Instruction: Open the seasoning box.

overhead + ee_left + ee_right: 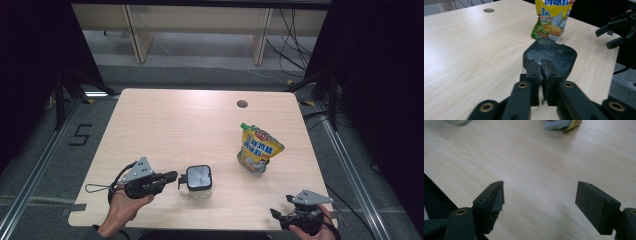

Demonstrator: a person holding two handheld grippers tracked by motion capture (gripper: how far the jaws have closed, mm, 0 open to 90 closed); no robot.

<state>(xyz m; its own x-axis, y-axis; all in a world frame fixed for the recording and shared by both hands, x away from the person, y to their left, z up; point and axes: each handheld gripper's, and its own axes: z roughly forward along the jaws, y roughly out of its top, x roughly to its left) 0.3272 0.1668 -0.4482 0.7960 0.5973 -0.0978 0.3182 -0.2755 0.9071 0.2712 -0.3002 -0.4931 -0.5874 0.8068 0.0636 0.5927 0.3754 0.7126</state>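
Observation:
A clear container (pixel 200 191) with a dark square lid (pixel 199 176) stands near the table's front, left of centre. My left gripper (pixel 174 176) reaches it from the left. In the left gripper view that gripper (pixel 541 62) has its jaws pressed together at the near edge of the lid (pixel 556 53), where a small black clip (pixel 181 181) juts out. A yellow and green spouted seasoning pouch (pixel 259 149) stands to the right; its lower part (pixel 552 20) rises behind the lid. My right gripper (pixel 282 205) rests at the front right corner, jaws wide apart (pixel 540 195) over bare wood.
The light wooden table (pixel 175 120) has a round cable hole (pixel 242 104) at the back right. The right gripper (pixel 604 38) shows off the table's edge in the left gripper view. Dark floor and frame rails surround the table, and cables lie at the back right.

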